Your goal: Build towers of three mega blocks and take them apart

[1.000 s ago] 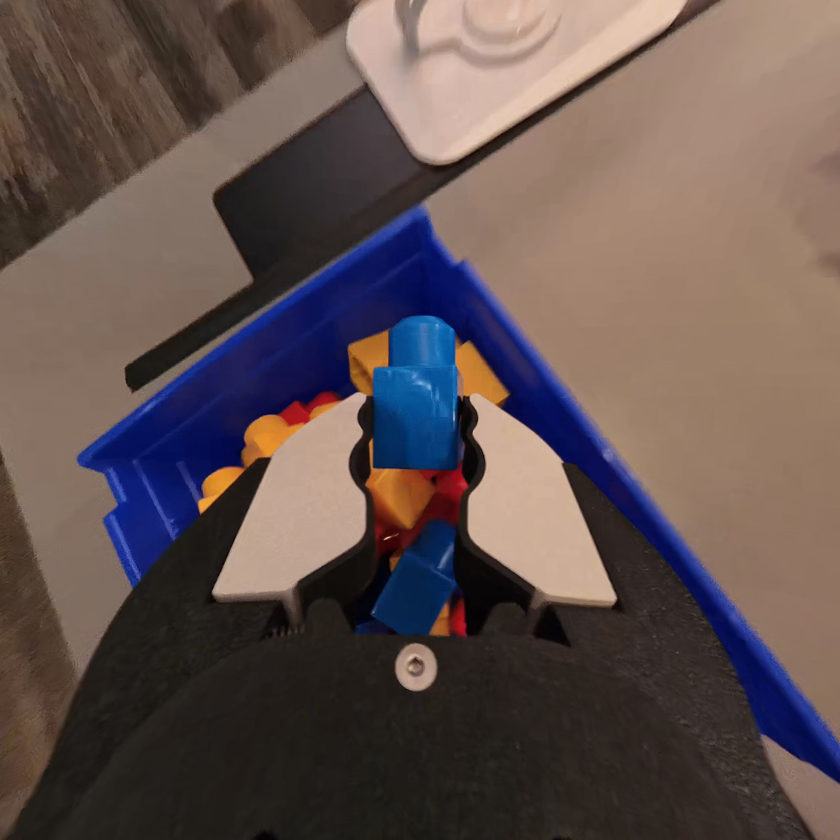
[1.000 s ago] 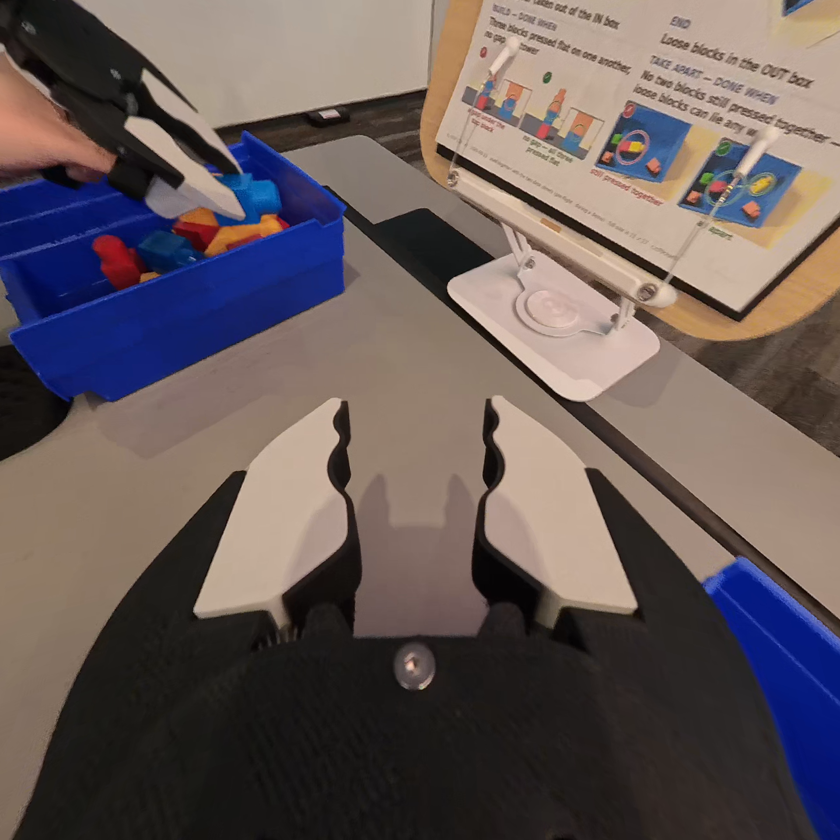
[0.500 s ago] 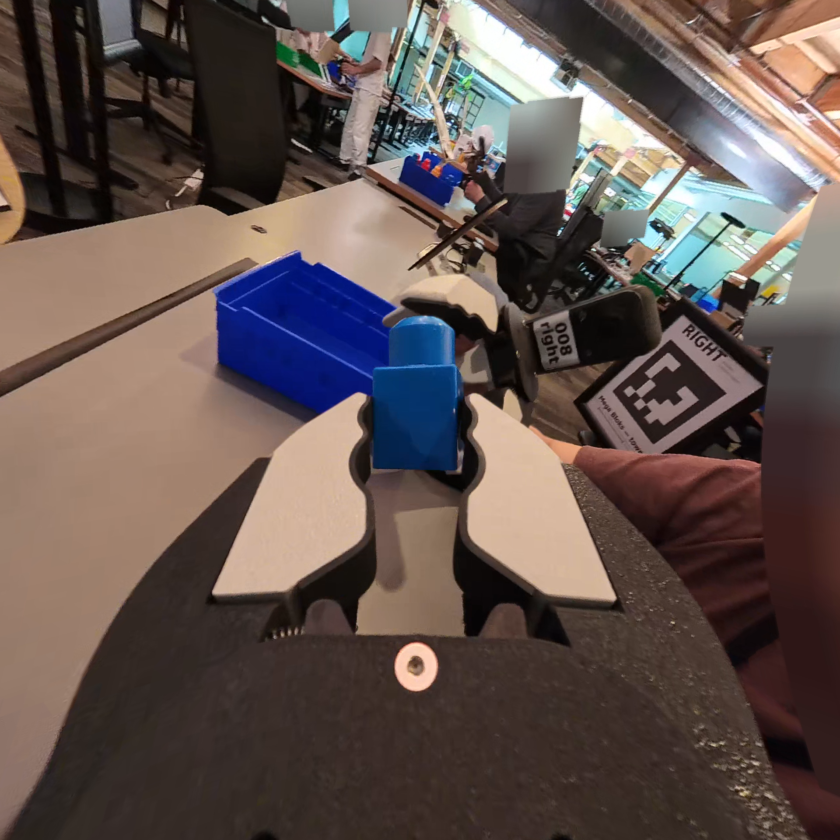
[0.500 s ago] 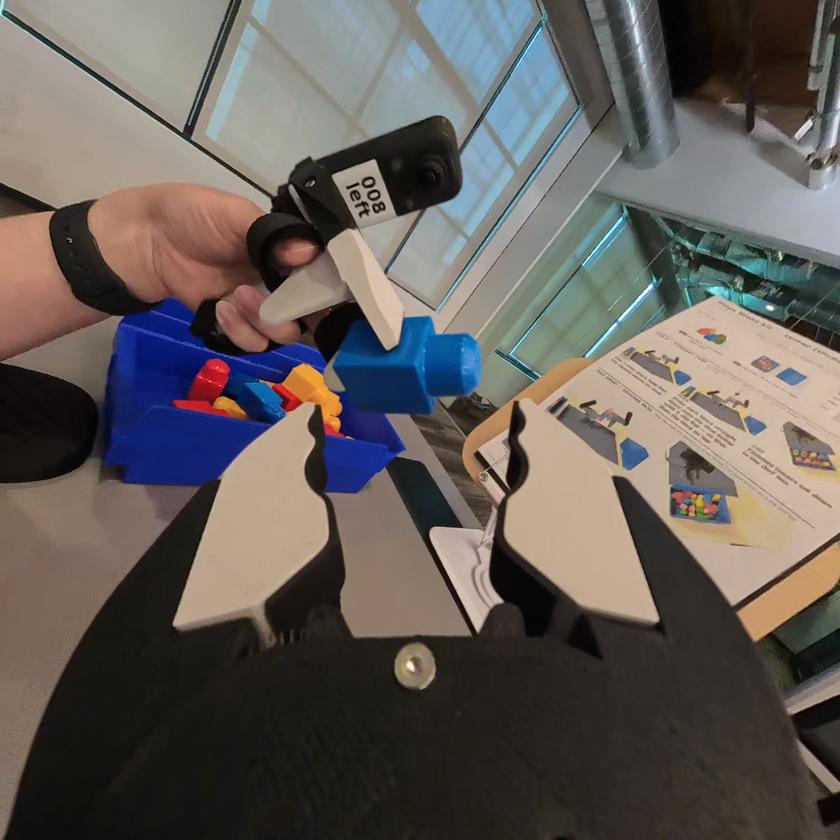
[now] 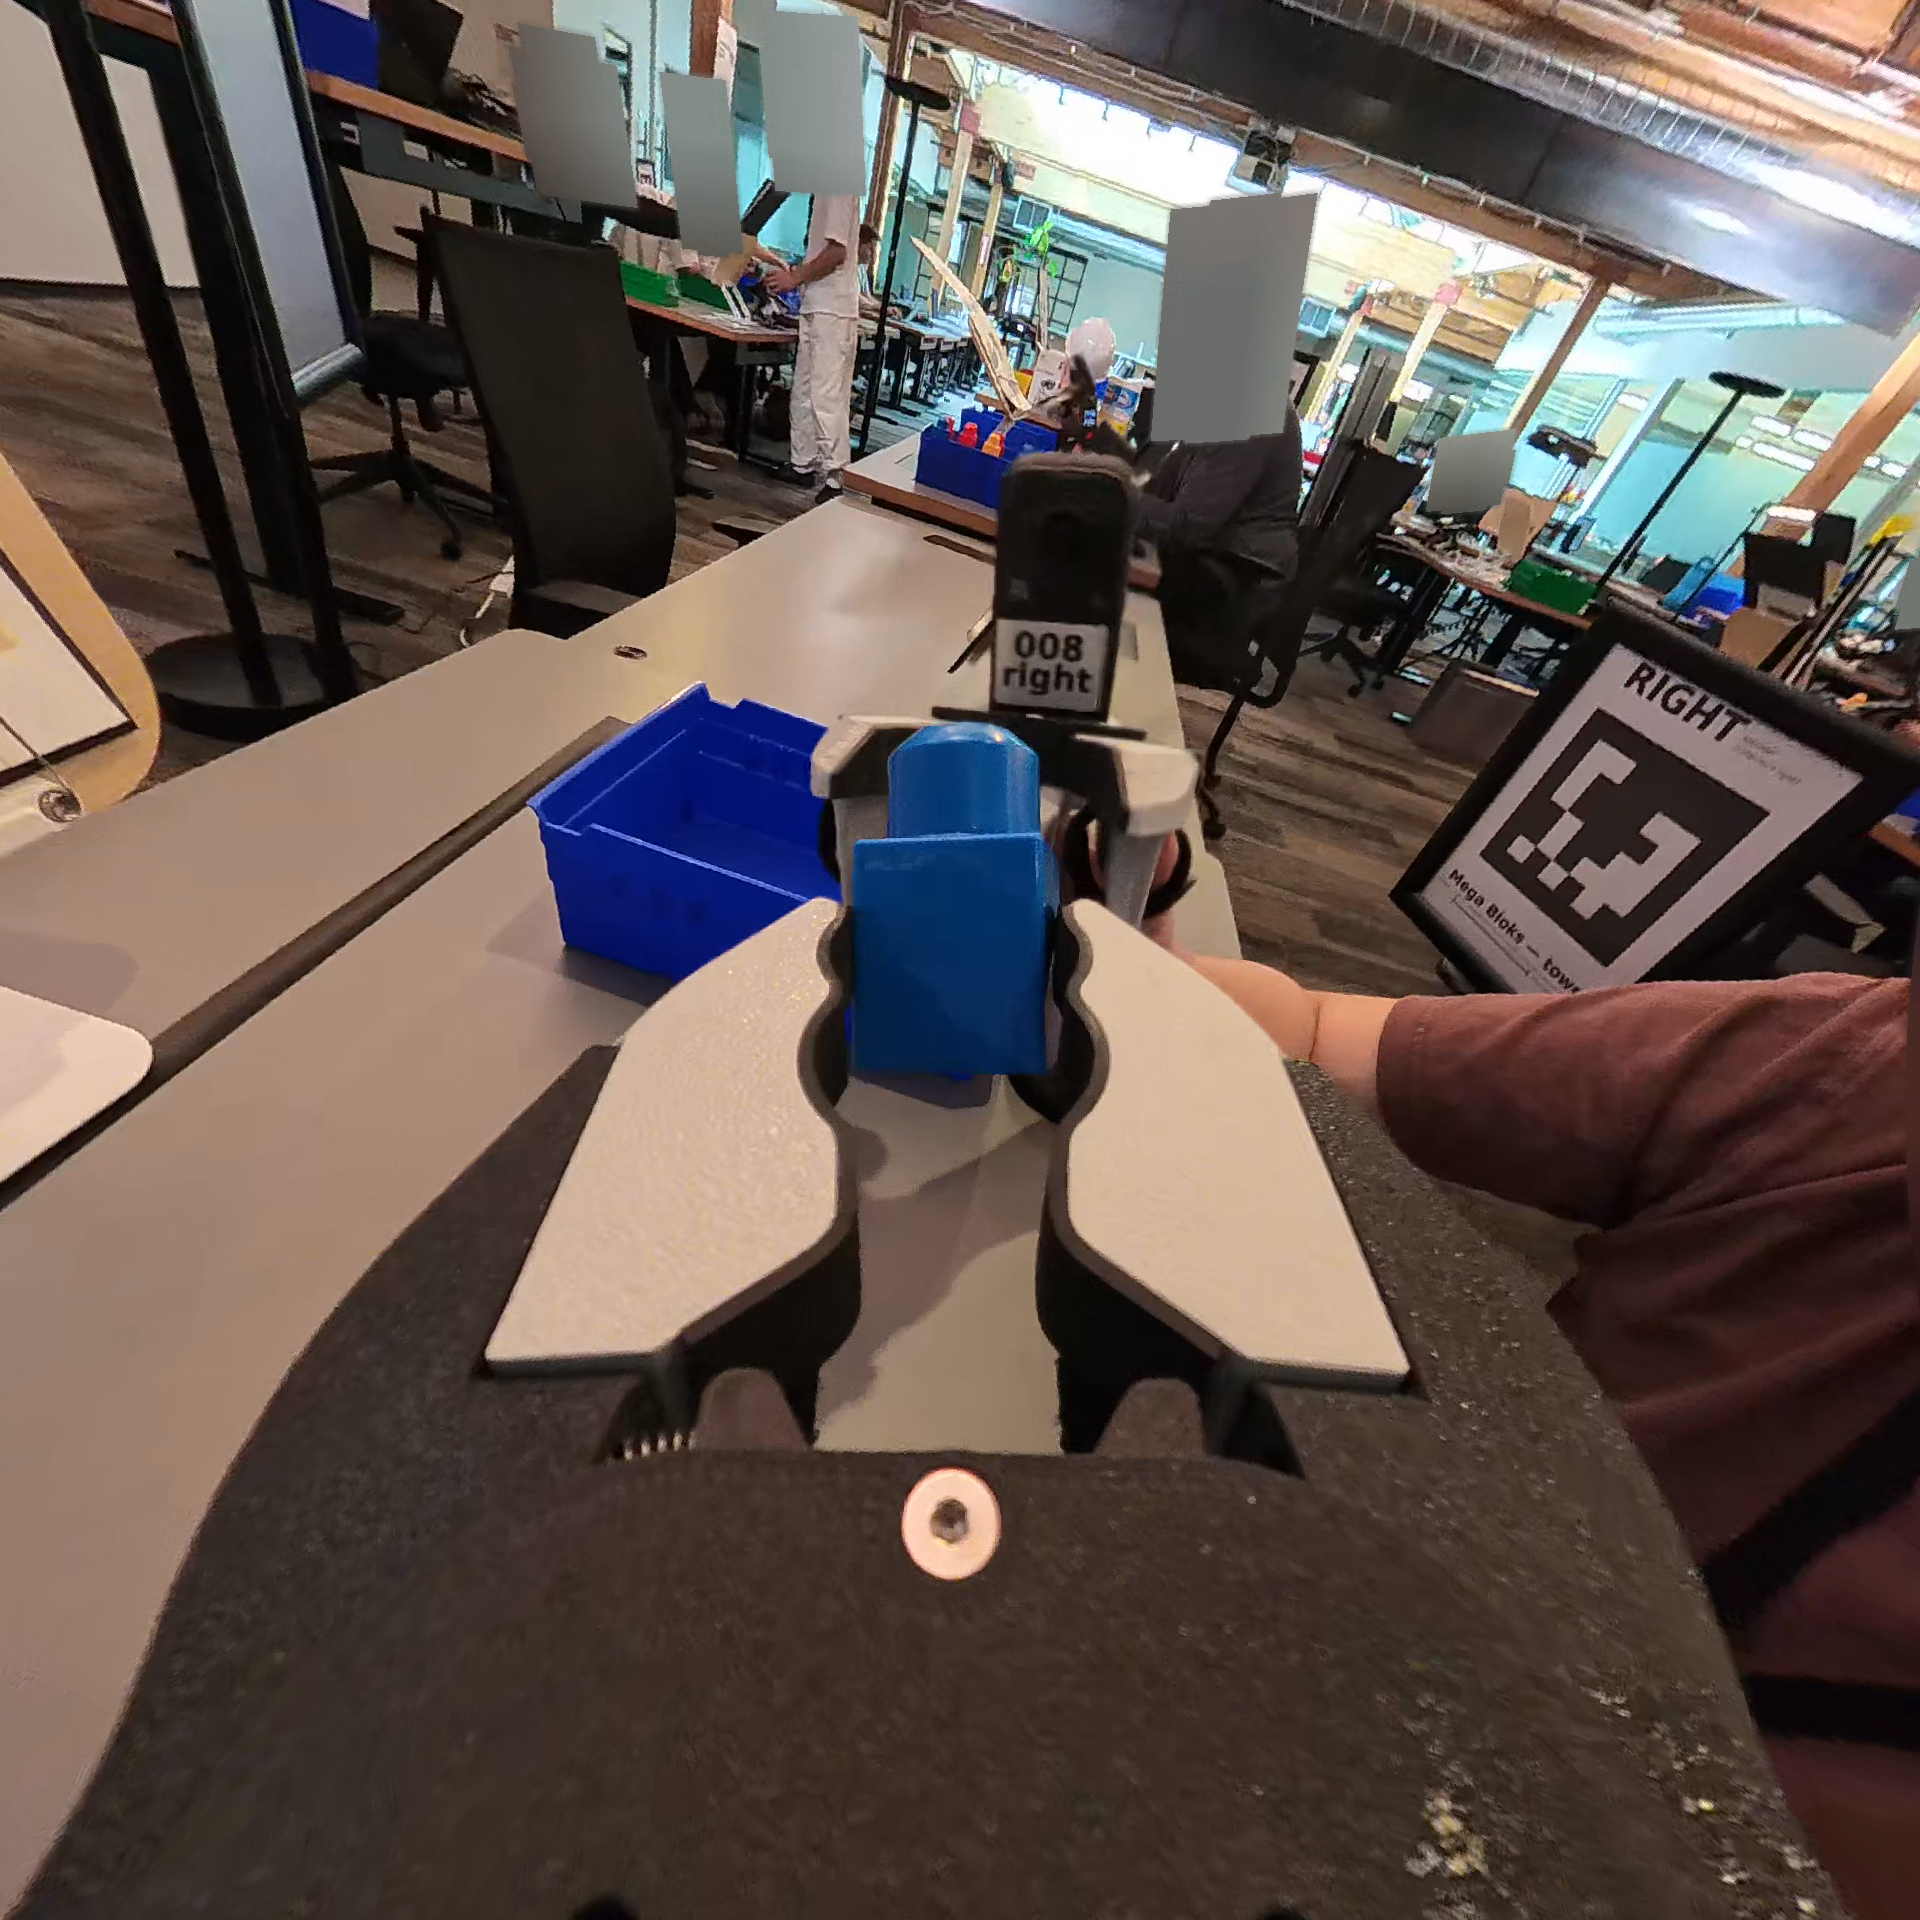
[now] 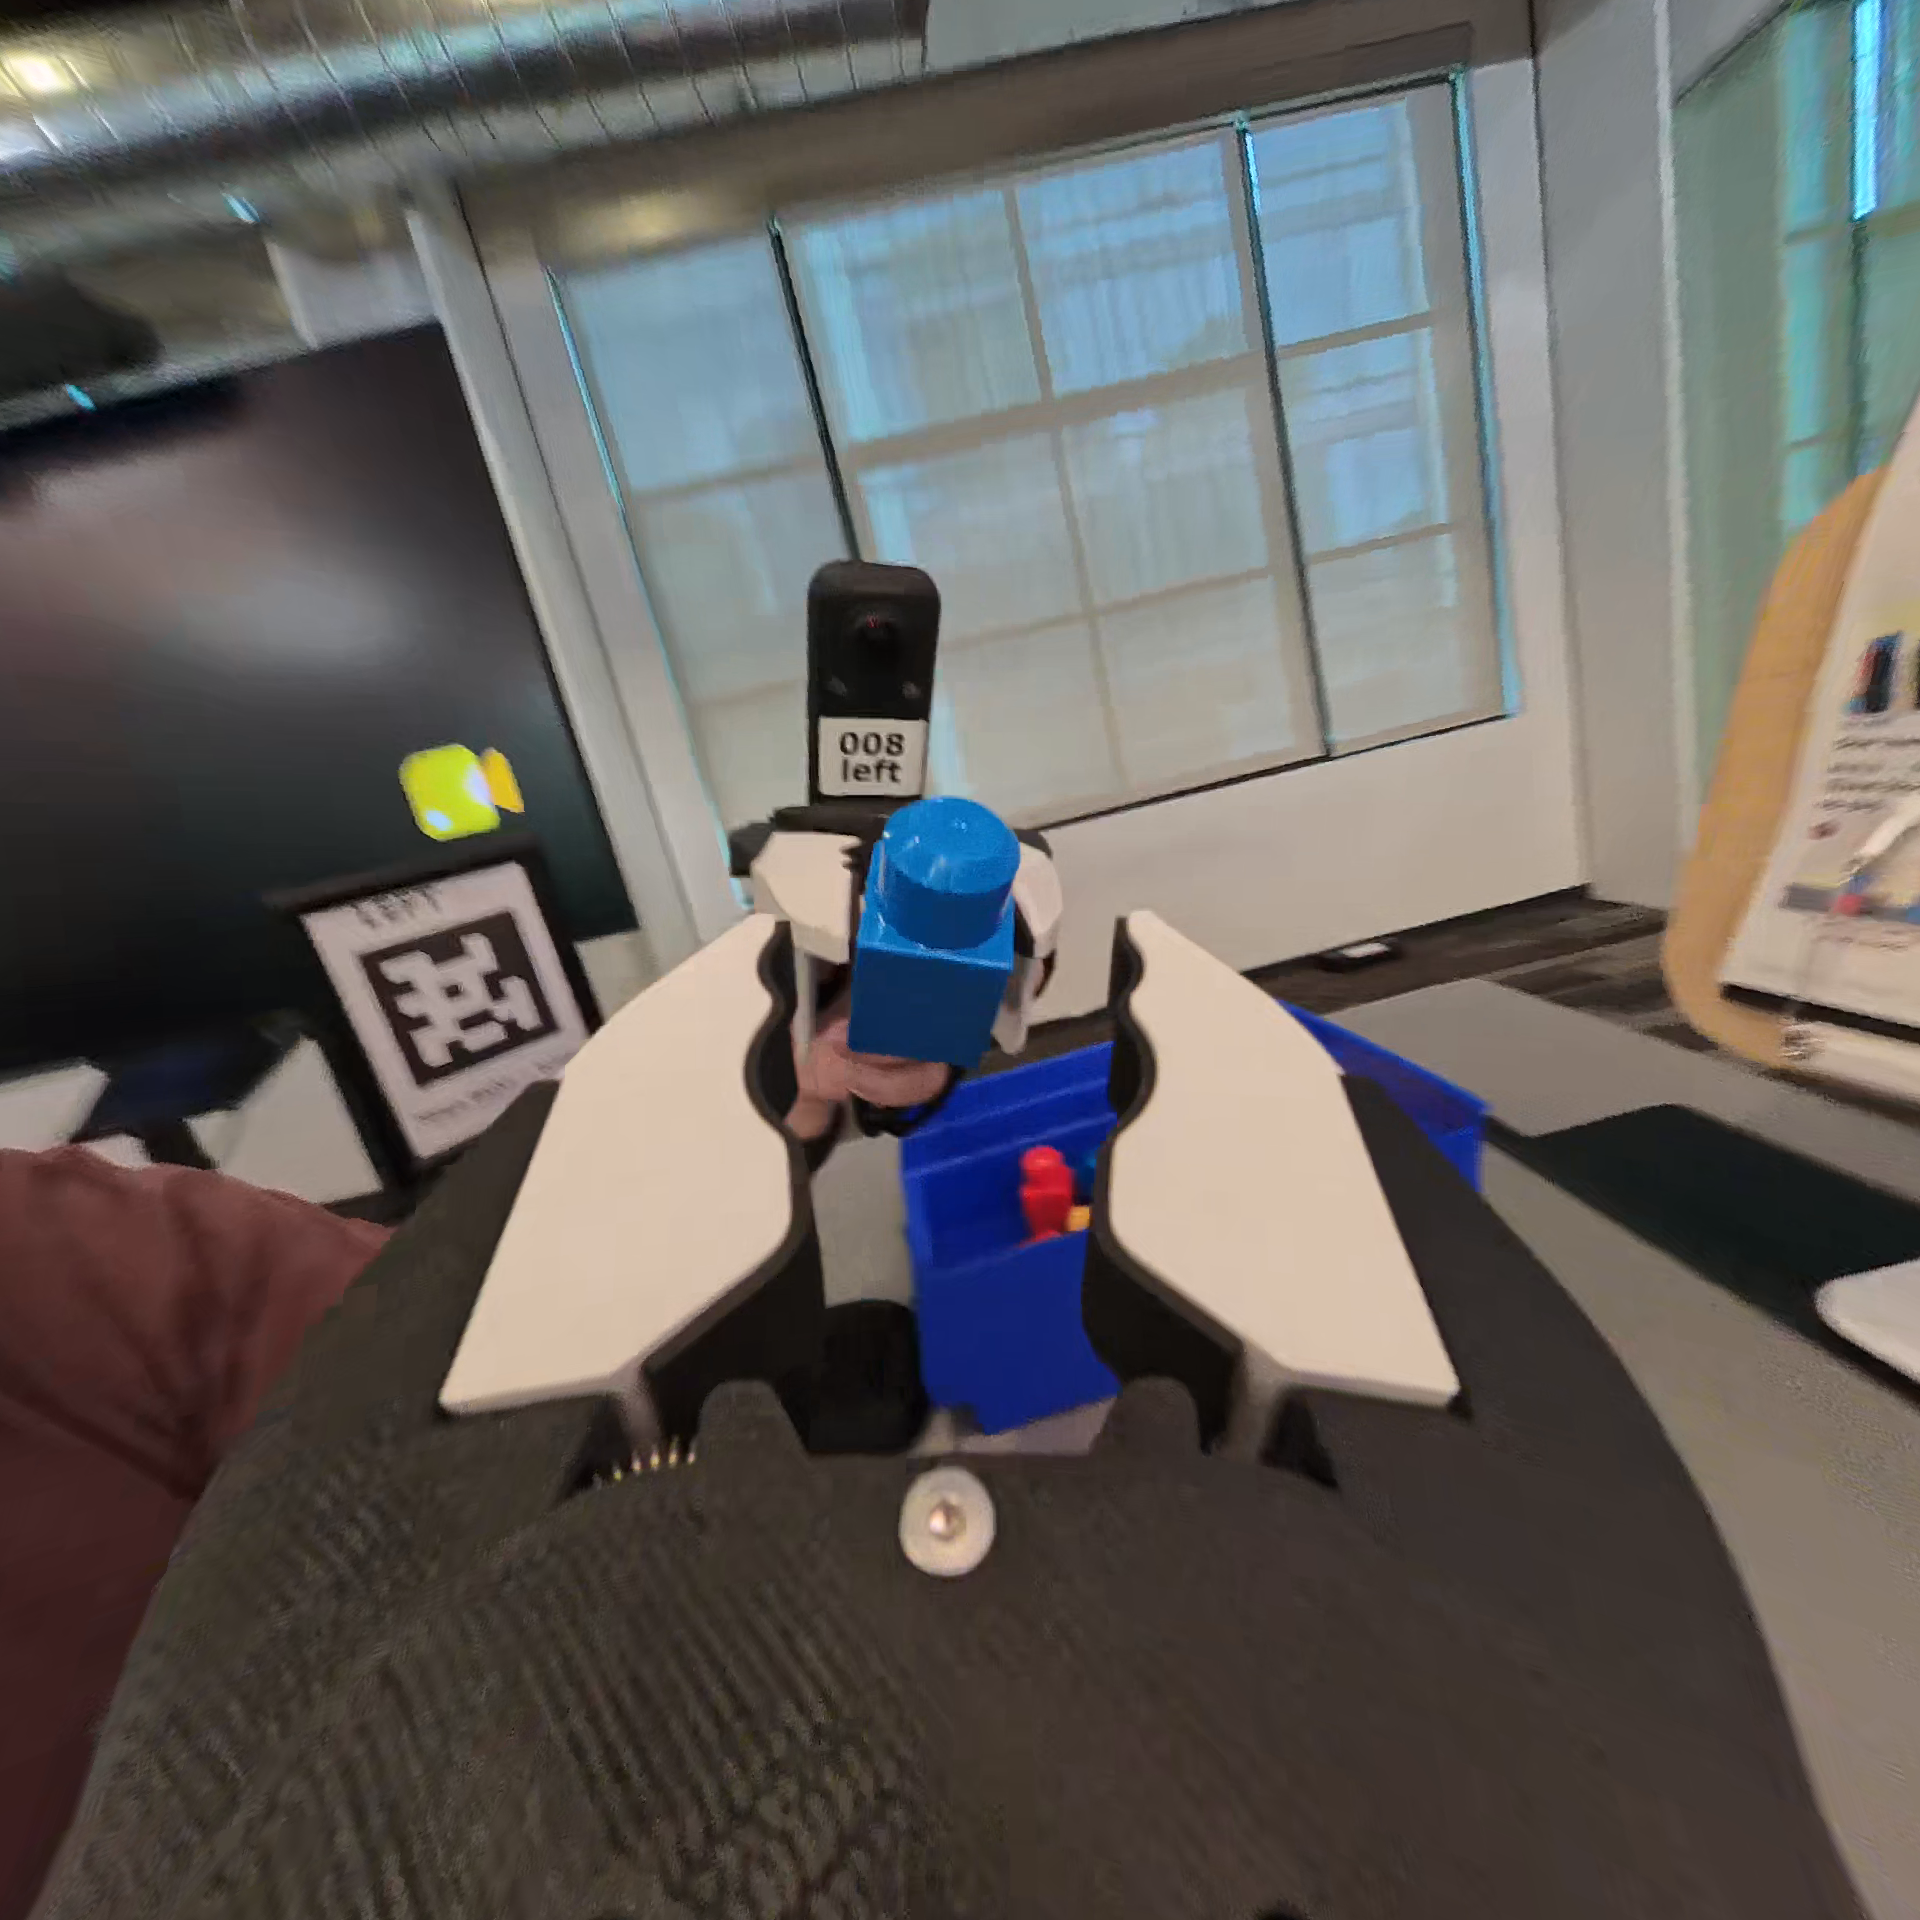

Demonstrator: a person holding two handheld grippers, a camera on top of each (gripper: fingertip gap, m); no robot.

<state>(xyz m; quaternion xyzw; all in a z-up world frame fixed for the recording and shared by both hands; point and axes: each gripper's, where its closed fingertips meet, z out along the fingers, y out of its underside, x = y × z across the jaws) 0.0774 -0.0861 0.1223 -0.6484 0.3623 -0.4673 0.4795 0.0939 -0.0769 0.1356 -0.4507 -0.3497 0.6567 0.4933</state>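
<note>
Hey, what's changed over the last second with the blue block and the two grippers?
The left gripper lifted the blue block out of the blue bin of blocks and swung it over to face the right gripper, which rose from the table to meet it. The block now sits just ahead of the right jaws. Unchanged: left jaws stay clamped on the block, right jaws stay open and empty.

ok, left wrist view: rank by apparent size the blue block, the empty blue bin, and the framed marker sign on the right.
Largest to smallest as they look:
1. framed marker sign, though the frame edge cuts it off
2. empty blue bin, partly hidden by the block
3. blue block, clamped in the left gripper

The block is nearest the camera, so true sizes differ more.
</note>
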